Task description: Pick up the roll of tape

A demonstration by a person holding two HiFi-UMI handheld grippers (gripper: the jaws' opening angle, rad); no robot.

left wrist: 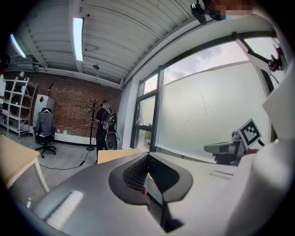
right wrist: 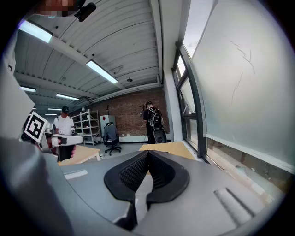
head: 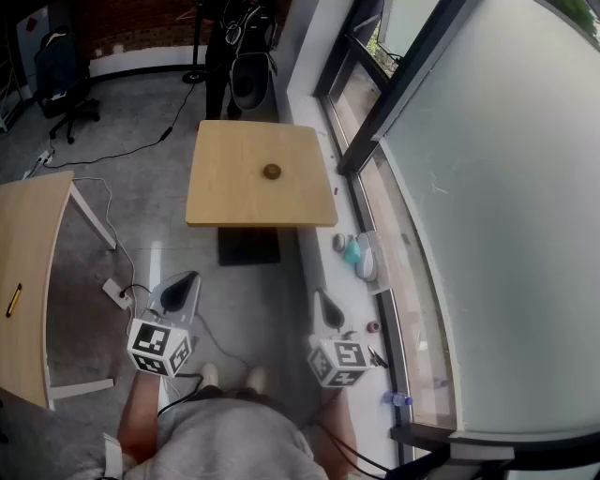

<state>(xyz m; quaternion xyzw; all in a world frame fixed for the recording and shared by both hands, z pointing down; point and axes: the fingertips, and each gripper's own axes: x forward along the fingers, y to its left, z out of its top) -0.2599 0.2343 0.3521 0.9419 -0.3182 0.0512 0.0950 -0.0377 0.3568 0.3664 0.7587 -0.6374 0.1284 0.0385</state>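
Nothing is done yet. The left gripper and right gripper hang close to the person, each with jaws together on nothing. The tape lies well ahead of both, untouched, on a small wooden table. Reaching and grasping are left. Around the table is grey floor, a window runs along right of the right gripper, and a brick wall stands farthest off.

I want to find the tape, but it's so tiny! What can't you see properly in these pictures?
The roll of tape: head view, too small, just a brown dot on the table.
Same tape: missing in left gripper view and right gripper view; the left tool and right tool block most of the table.
The windowsill bits: head view, too small to name.
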